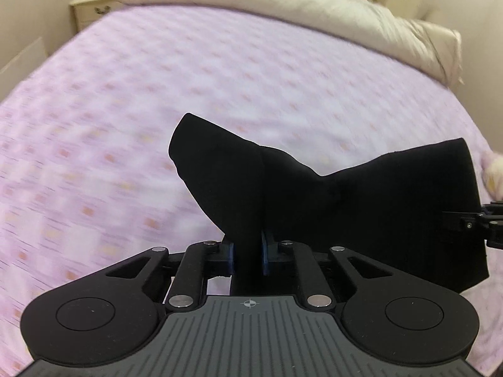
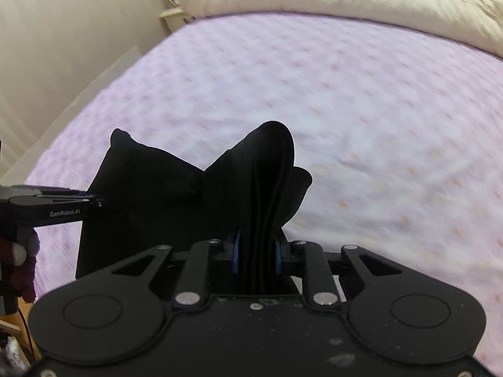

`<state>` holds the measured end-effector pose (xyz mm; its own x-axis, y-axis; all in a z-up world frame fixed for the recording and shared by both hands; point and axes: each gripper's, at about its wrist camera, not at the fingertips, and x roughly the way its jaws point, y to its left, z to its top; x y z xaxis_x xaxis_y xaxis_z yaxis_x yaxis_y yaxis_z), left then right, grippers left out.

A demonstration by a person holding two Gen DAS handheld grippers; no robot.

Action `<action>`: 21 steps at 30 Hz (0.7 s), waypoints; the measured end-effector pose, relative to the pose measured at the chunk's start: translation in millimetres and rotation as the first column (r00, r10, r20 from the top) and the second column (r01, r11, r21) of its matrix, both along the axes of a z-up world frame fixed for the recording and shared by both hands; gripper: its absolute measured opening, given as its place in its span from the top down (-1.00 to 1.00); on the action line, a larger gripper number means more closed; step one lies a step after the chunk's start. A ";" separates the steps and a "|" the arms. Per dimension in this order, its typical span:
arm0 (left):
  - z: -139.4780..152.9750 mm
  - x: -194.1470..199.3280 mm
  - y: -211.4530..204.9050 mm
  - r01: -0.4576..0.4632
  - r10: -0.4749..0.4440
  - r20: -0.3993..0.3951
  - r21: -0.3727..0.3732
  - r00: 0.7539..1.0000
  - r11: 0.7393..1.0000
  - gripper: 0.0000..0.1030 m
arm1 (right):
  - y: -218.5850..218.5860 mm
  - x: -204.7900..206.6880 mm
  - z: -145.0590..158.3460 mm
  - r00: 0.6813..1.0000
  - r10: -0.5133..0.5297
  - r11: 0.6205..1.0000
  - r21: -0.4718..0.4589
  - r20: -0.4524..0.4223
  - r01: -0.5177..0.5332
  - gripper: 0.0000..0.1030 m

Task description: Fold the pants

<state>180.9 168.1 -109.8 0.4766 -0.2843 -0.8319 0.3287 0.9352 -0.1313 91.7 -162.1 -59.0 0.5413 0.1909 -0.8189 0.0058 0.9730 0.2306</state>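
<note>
The black pants [image 1: 361, 194] hang stretched between both grippers above the pink bed sheet [image 1: 125, 125]. My left gripper [image 1: 247, 253] is shut on a bunched edge of the cloth, which stands up between its blue pads [image 1: 231, 256]. My right gripper [image 2: 256, 256] is shut on a thick stack of folded layers of the pants [image 2: 176, 188]. In the left wrist view the right gripper [image 1: 471, 223] enters from the right edge at the cloth's far corner. In the right wrist view the left gripper [image 2: 97, 201] comes in from the left, held by a gloved hand [image 2: 25, 251].
The bed sheet [image 2: 345, 110] spreads wide beyond the pants. A cream duvet [image 1: 283, 3] is heaped along the far end of the bed. A pale bedside cabinet [image 1: 91, 9] stands at the far left by the wall.
</note>
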 end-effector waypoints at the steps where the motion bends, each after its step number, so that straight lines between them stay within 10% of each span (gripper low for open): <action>1: 5.1 9.3 12.0 -0.017 0.017 0.007 0.001 1.000 1.000 0.72 | 5.1 10.1 1.0 1.000 0.003 1.000 0.018 0.008 -0.003 0.60; 11: -7.3 93.7 96.6 -0.187 0.188 -0.039 0.044 0.981 0.981 0.53 | 72.9 134.0 -21.9 0.998 0.055 0.995 0.083 -0.007 -0.054 0.50; 17: -32.6 102.0 124.9 -0.312 0.325 -0.092 0.132 0.941 0.941 0.55 | 65.0 166.8 -57.8 0.979 -0.166 0.981 -0.117 -0.116 0.152 0.28; 21: -30.6 91.4 110.5 -0.251 0.261 -0.060 0.139 0.963 0.958 0.55 | 85.6 162.2 -42.3 0.997 -0.075 0.980 -0.185 -0.029 0.068 -0.12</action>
